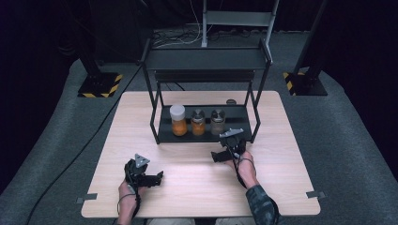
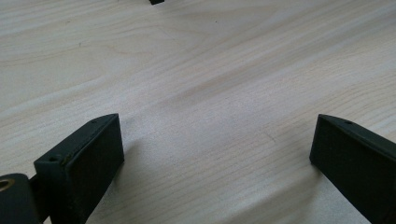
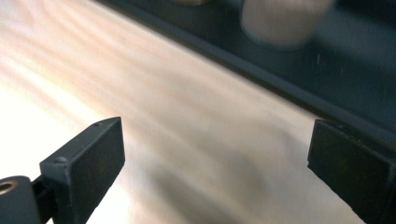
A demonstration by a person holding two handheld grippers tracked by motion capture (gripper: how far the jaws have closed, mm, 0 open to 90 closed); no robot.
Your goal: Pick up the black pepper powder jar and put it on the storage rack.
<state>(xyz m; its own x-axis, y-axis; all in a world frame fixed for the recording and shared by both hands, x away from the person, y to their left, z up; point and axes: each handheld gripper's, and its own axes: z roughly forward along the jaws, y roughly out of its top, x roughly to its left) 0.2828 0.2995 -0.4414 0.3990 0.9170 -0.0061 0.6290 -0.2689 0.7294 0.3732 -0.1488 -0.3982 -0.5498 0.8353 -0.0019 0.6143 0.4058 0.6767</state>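
High view: pale wooden table on grey carpet, dark surroundings.

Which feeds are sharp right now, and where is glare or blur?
High view: sharp, glare patch on the light wooden table, dark surroundings. Left gripper view: crisp wood grain, soft jaw shadows. Right gripper view: smeared, bright at left; pale jar on the black metal rack is blurred.

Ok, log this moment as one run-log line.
left gripper: open, over bare table | right gripper: open, empty, near rack front | three jars on rack's lower shelf, untouched
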